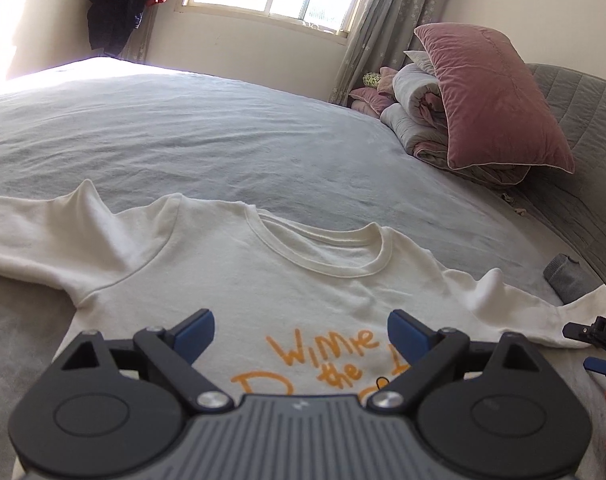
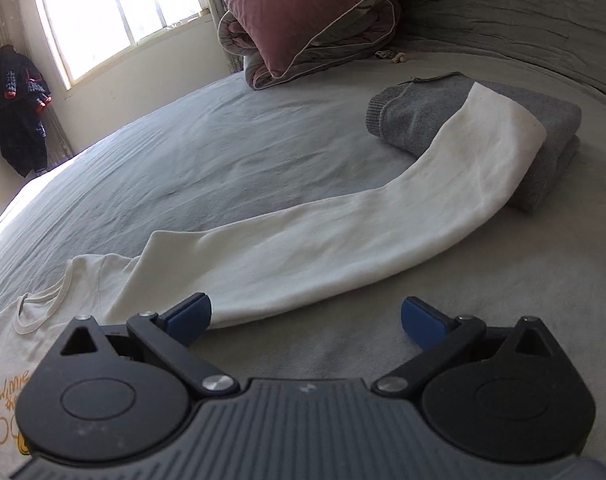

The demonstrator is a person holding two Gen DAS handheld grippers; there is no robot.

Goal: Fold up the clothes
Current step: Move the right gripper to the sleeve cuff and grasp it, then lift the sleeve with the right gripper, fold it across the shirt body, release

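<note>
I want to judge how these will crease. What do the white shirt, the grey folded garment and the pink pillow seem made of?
White shirt: soft matte cotton-like jersey, going by the ribbed collar and gentle wrinkles. Grey folded garment: thicker knit, probably a sweater; a ribbed hem shows. Pink pillow: velvet-like cover with a faint sheen and pale piped edging. All three are guesses from the look alone.
</note>
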